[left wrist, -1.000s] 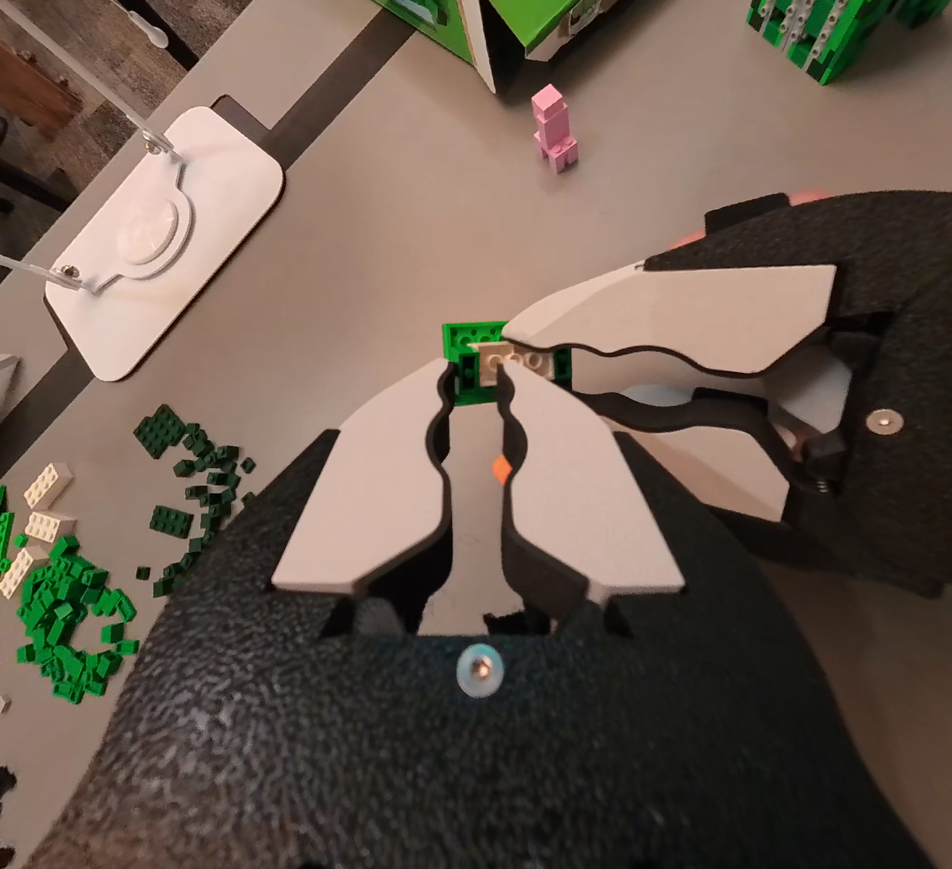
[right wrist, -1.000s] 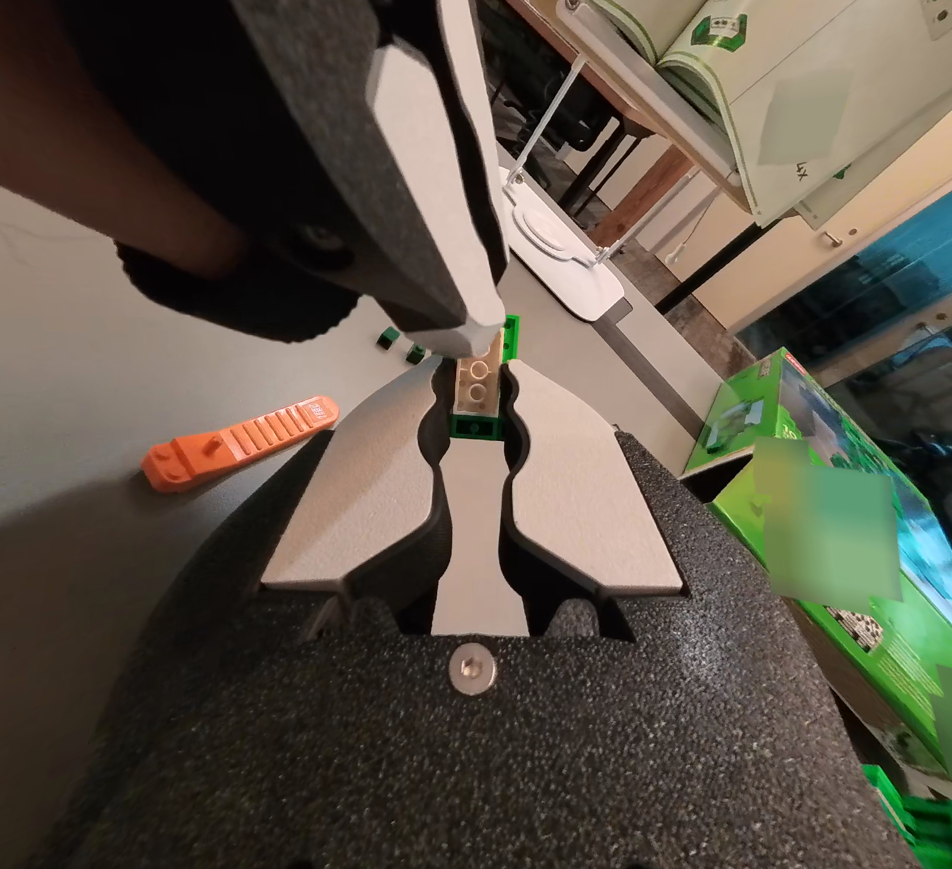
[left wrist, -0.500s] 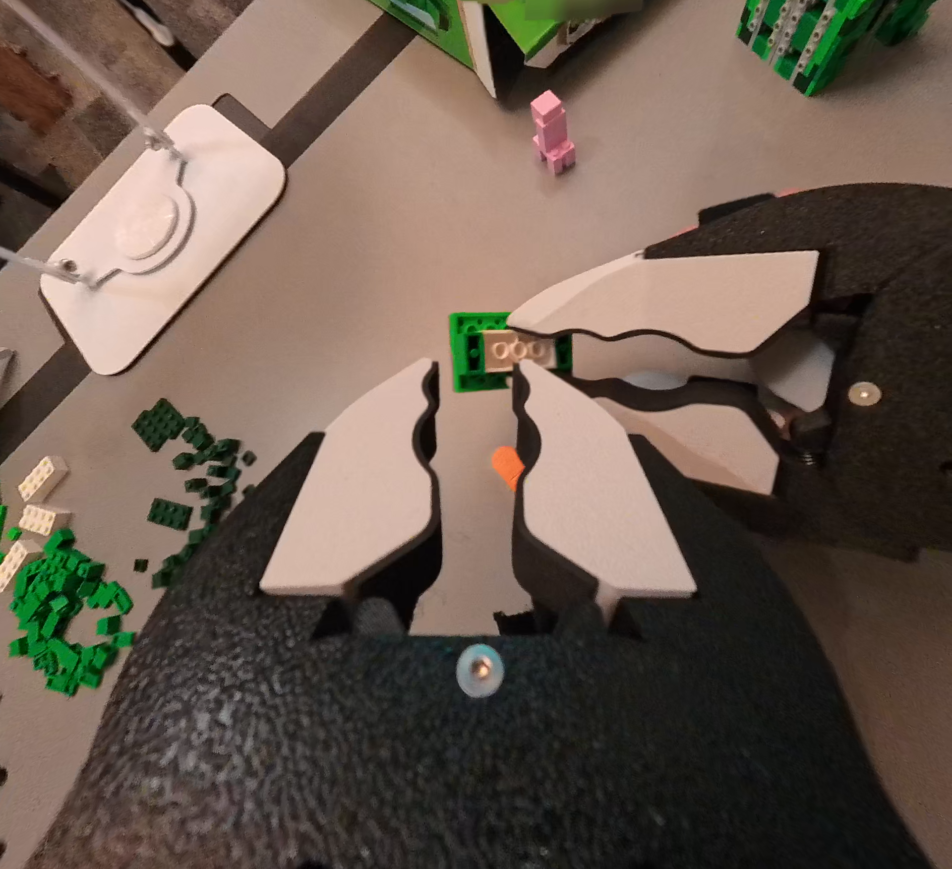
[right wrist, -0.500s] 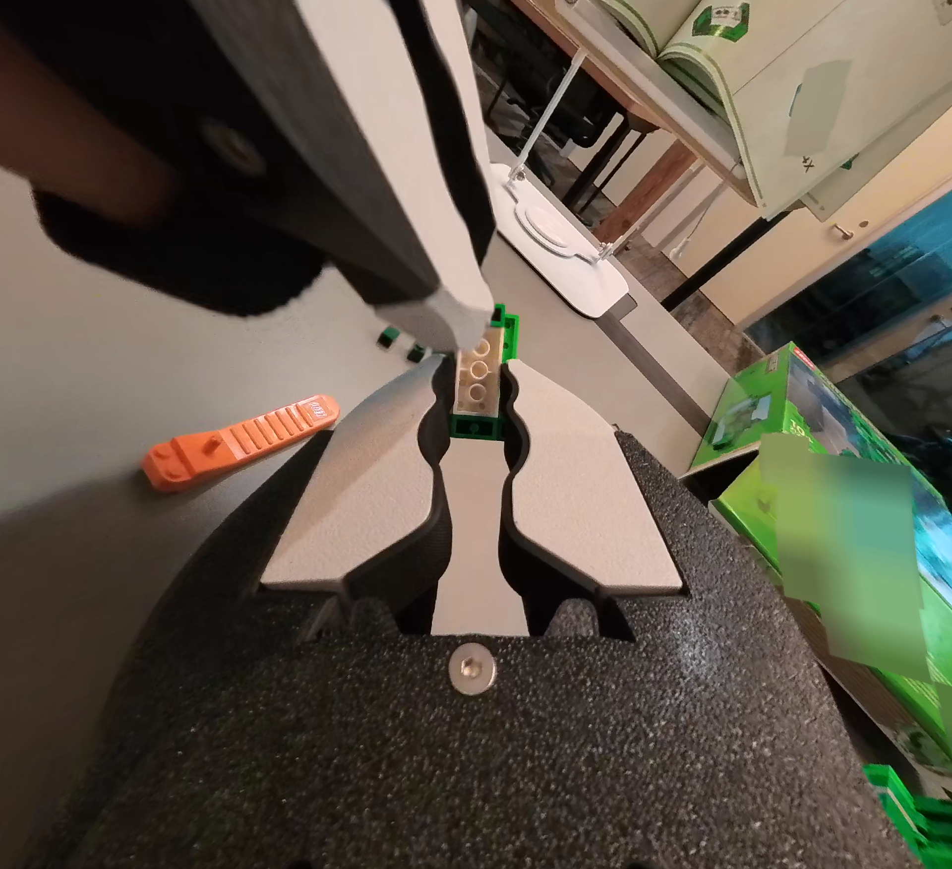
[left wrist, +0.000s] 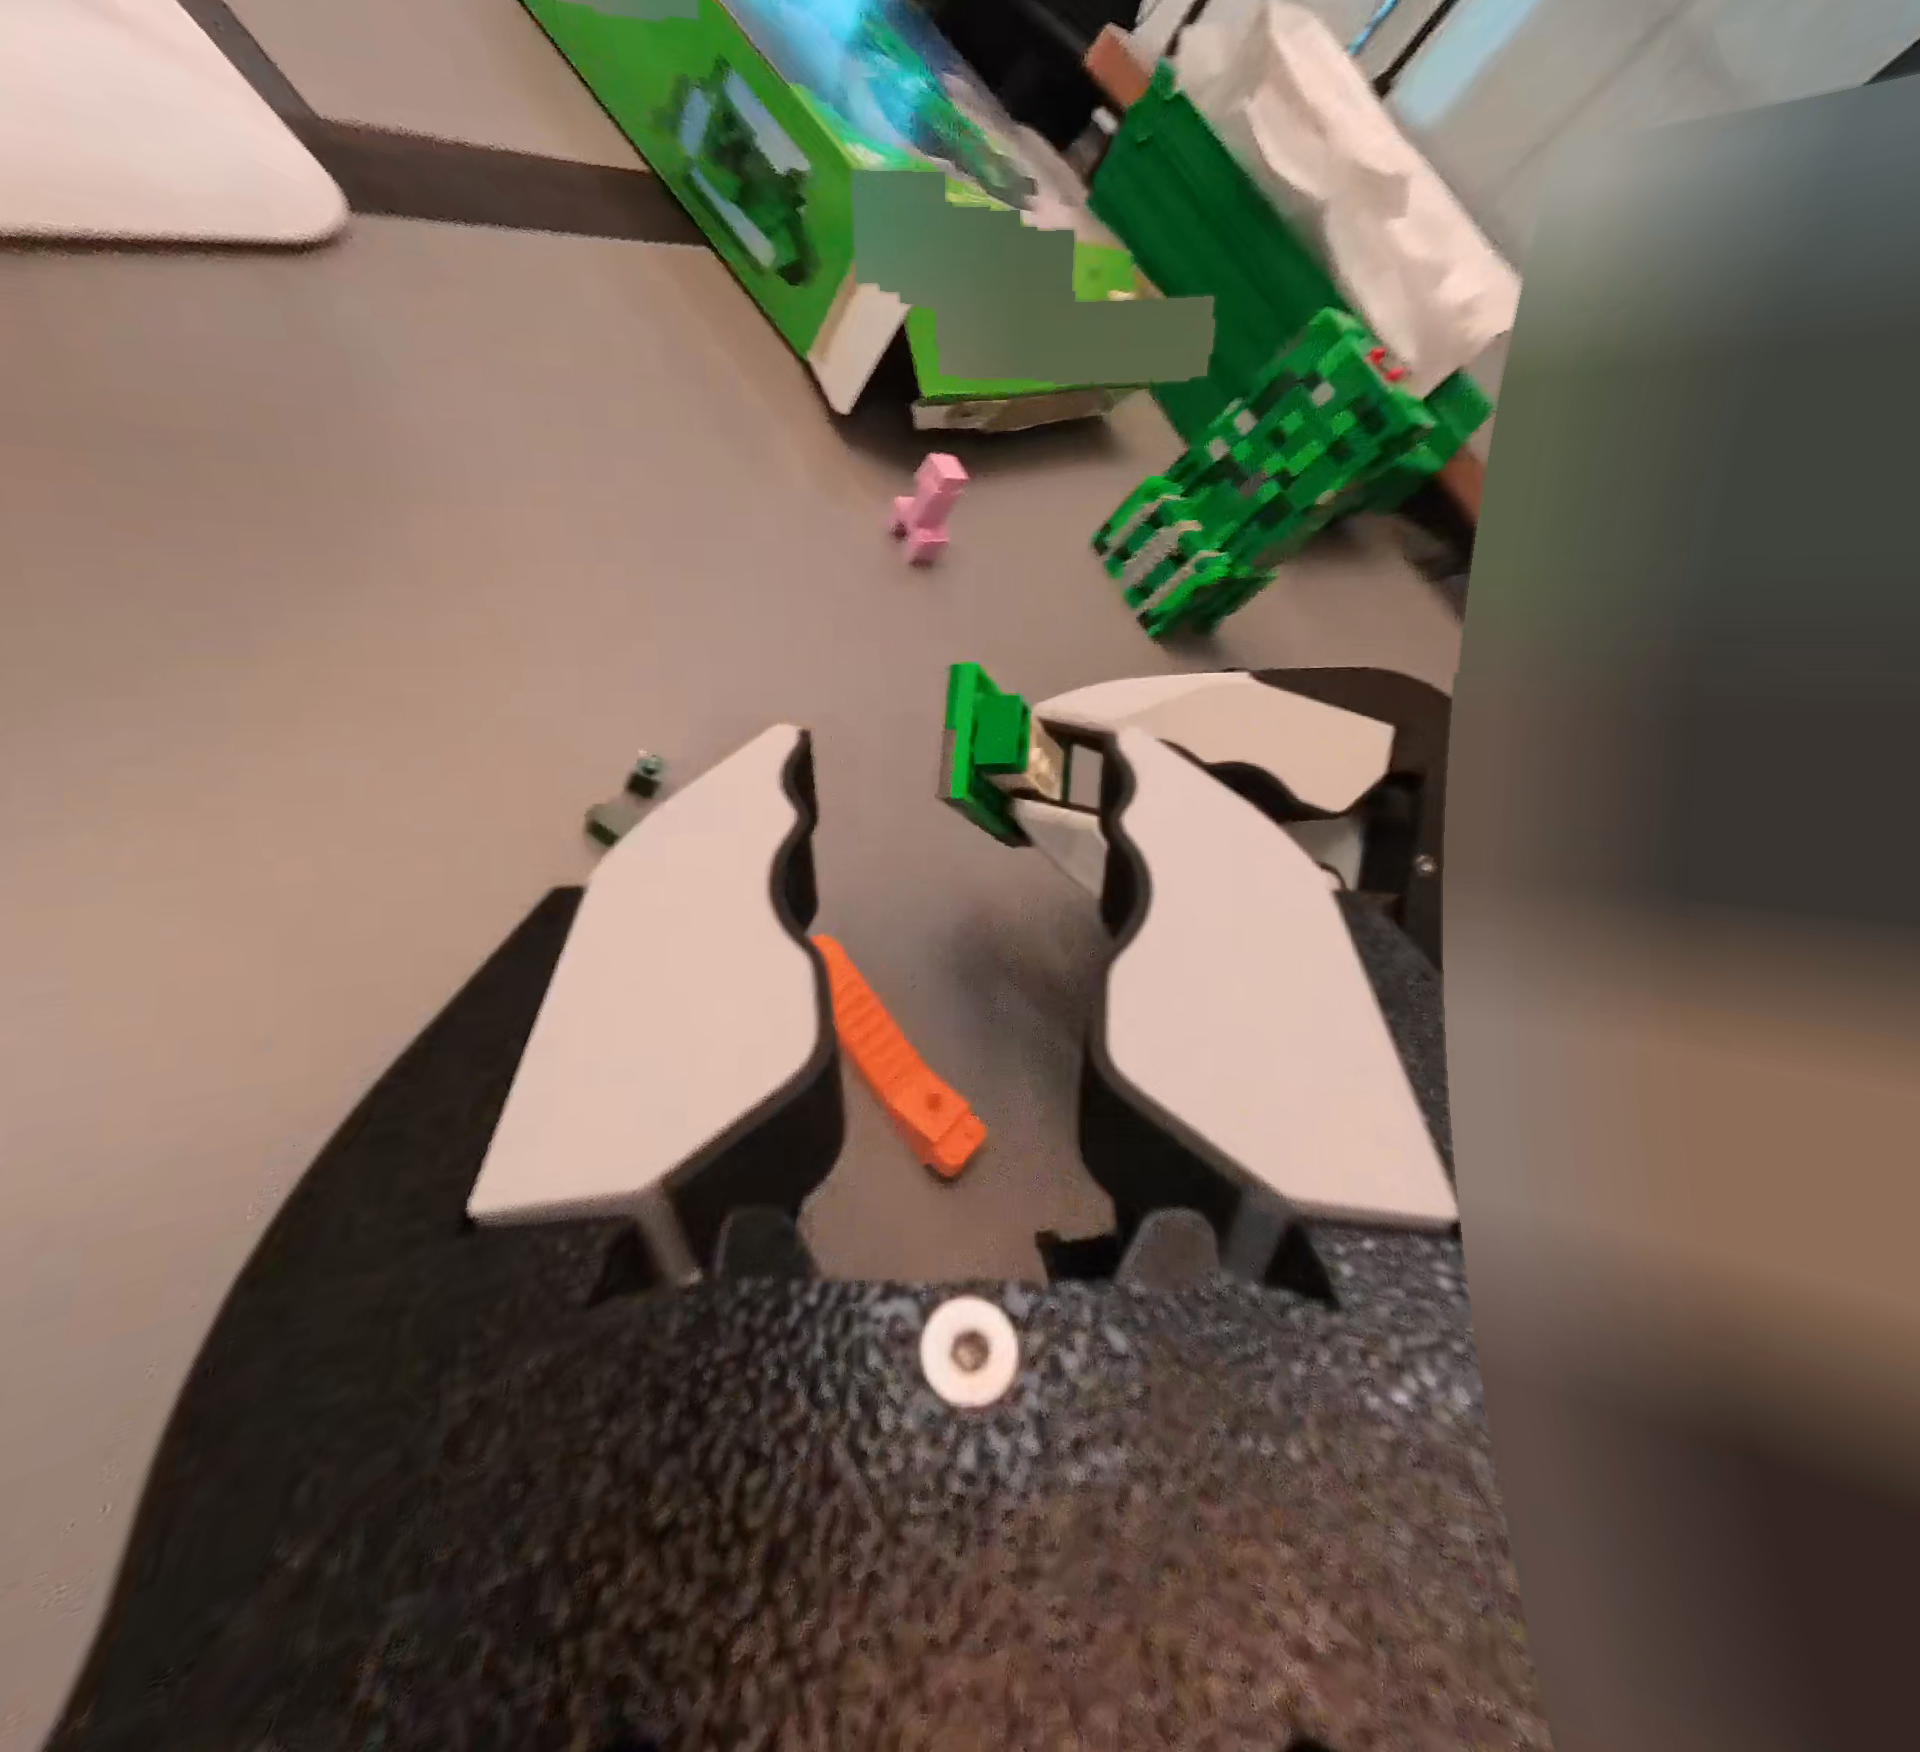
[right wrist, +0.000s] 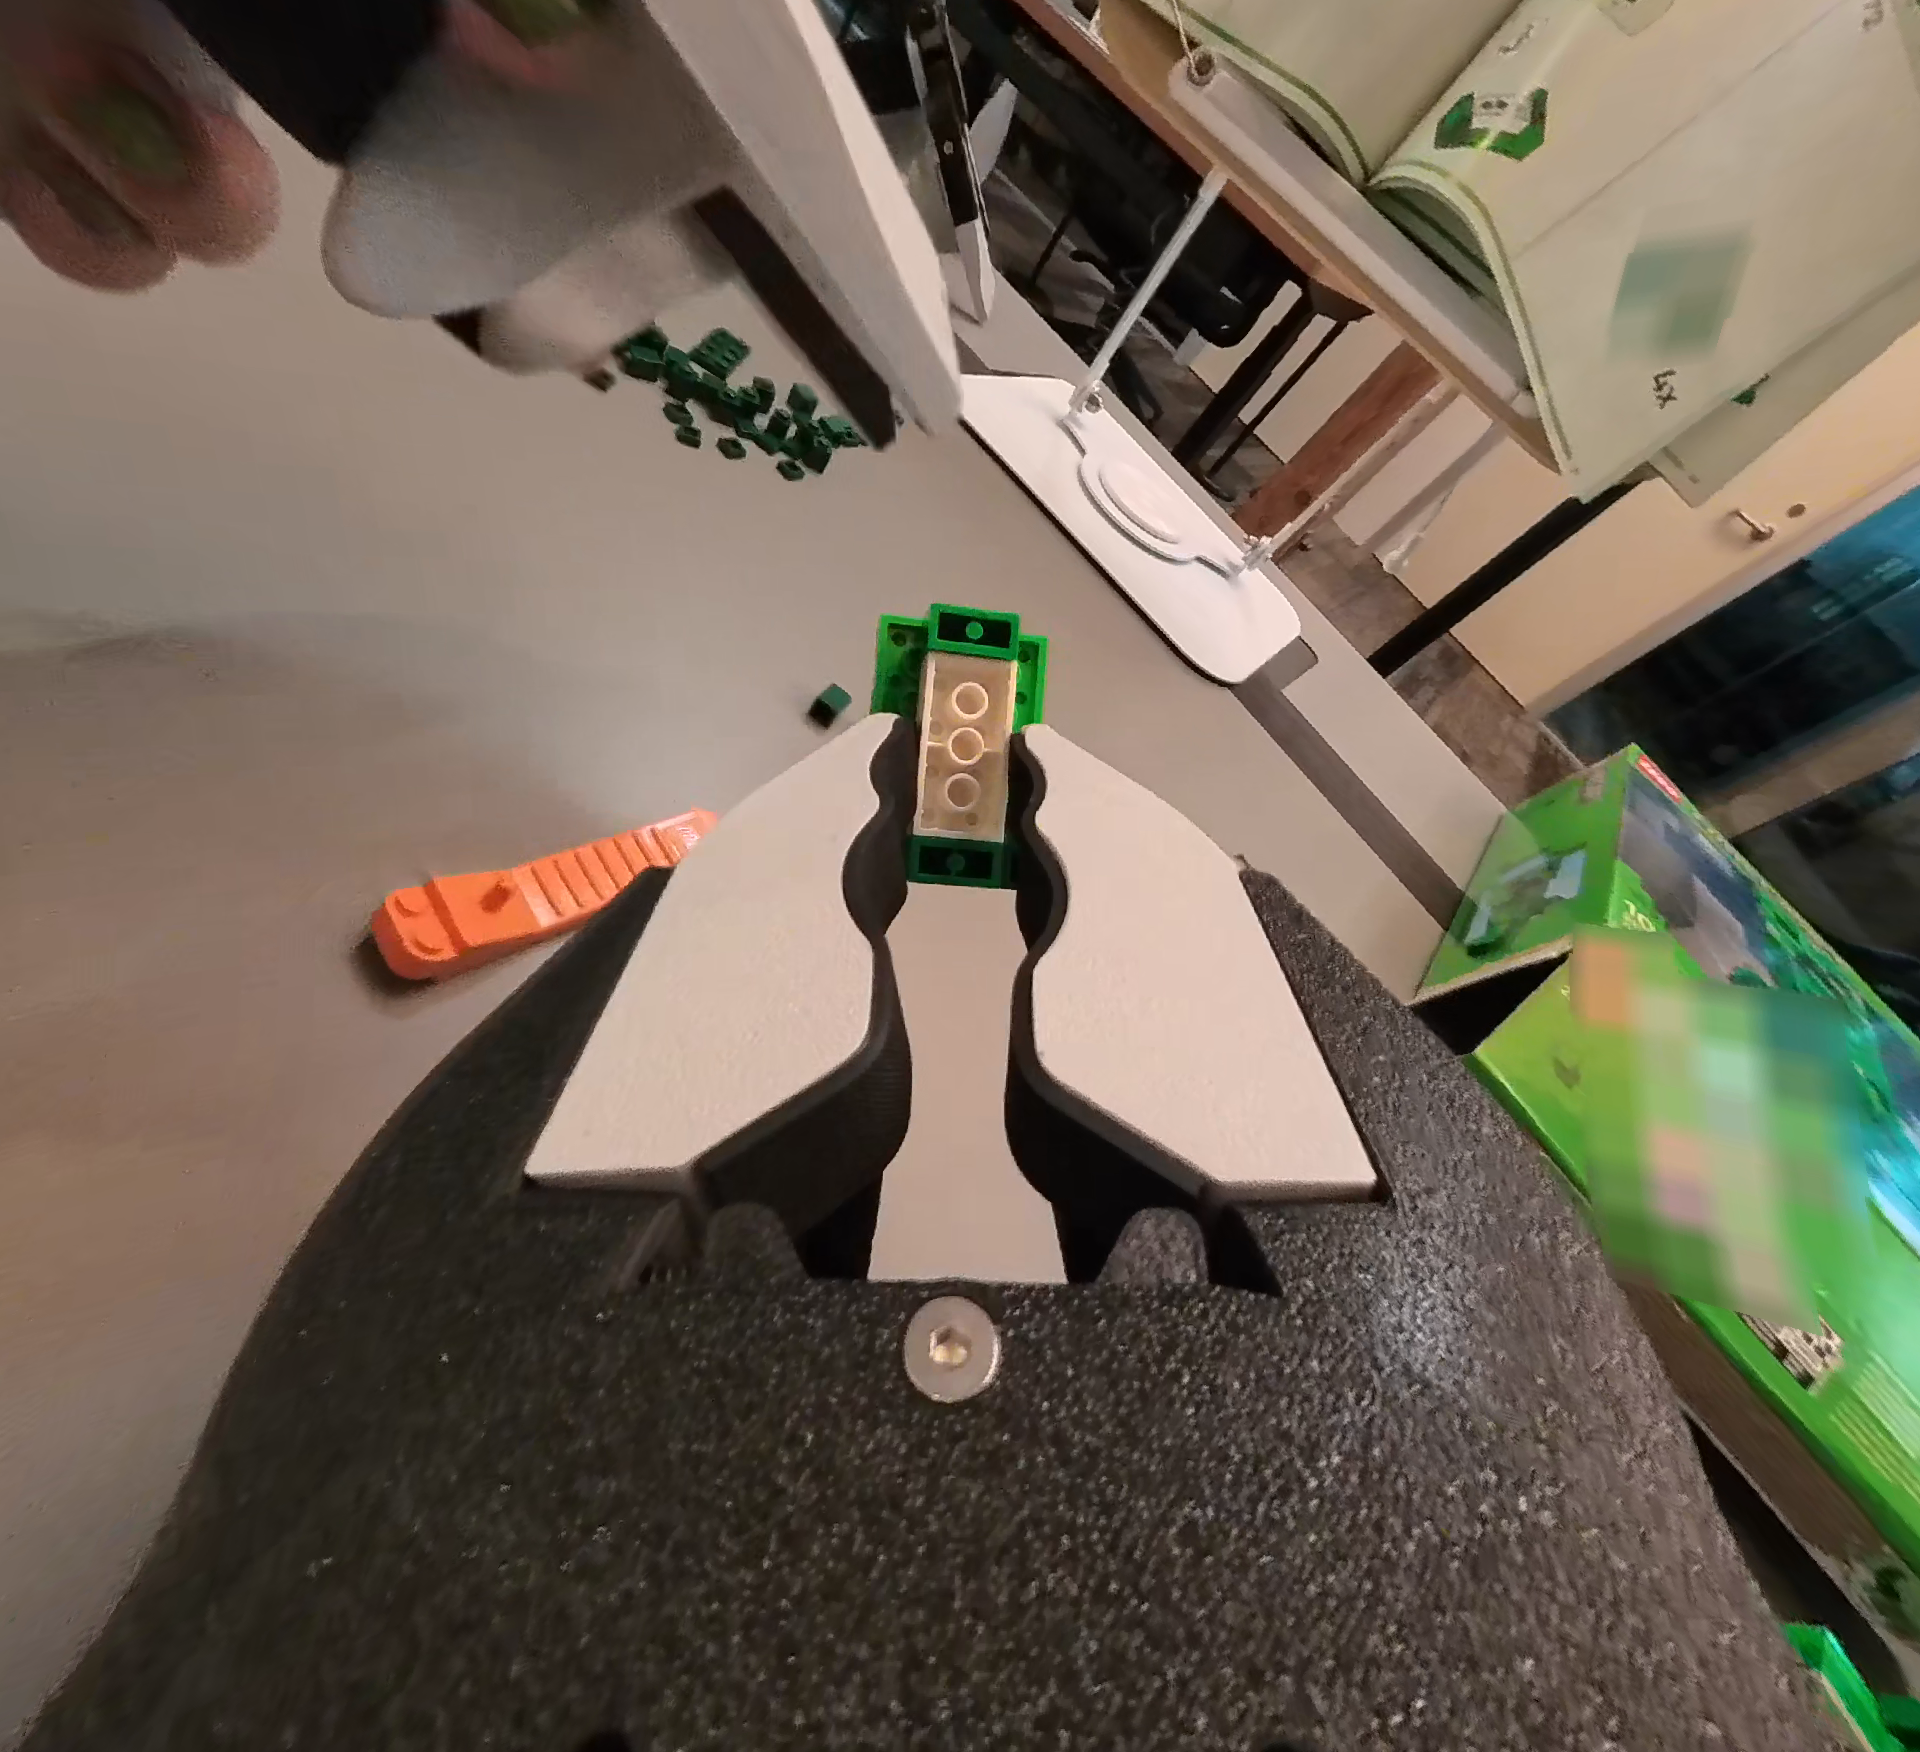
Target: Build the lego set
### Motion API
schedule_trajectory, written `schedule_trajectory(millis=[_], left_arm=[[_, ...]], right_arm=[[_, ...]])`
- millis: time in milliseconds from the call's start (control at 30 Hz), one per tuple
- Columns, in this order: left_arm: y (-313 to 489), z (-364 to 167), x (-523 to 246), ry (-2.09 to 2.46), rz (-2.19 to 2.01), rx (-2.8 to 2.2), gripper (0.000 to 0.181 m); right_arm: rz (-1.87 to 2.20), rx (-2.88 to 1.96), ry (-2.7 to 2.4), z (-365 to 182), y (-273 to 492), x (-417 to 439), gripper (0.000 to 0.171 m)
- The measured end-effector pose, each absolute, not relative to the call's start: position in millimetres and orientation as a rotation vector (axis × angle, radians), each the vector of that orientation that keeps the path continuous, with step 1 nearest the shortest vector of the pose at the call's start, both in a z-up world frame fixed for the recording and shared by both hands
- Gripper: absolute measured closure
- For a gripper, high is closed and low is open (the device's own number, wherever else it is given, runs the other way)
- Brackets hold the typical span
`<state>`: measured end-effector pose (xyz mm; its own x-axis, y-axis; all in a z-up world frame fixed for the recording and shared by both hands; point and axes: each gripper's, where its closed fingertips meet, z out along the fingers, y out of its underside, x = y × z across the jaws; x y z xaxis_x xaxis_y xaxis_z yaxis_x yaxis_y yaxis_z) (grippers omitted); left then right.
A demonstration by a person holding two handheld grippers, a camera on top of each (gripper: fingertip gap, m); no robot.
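Here, right gripper (right wrist: 961, 746) clamping green-and-tan brick assembly (right wrist: 963, 746), left gripper (left wrist: 961, 746) empty, jaws apart

- My right gripper (right wrist: 964, 746) is clamped, its two fingers pinching from either side, held above the surface.
- My left gripper (left wrist: 961, 757) is spread wide, nothing between its fingers, raised and tilted beside the right.
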<state>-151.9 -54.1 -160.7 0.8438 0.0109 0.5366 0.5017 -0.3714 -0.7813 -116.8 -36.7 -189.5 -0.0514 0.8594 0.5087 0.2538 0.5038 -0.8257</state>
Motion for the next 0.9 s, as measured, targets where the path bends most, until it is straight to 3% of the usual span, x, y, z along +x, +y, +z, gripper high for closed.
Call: schedule_trajectory(millis=[233, 600, 900], left_arm=[[-40, -169, -138, -0.37, -0.768, -1.787, 0.119], [-32, -181, -136, -0.375, -0.825, -1.79, 0.136], [-31, -184, -131, -0.366, -0.869, -1.784, 0.163]], right_arm=[[0.665, -0.96, -1.604, -190, -41, -116, 0.155], [0.673, -0.943, -1.616, -190, -44, -118, 0.155], [0.667, -0.939, -1.633, -193, -43, -121, 0.155]])
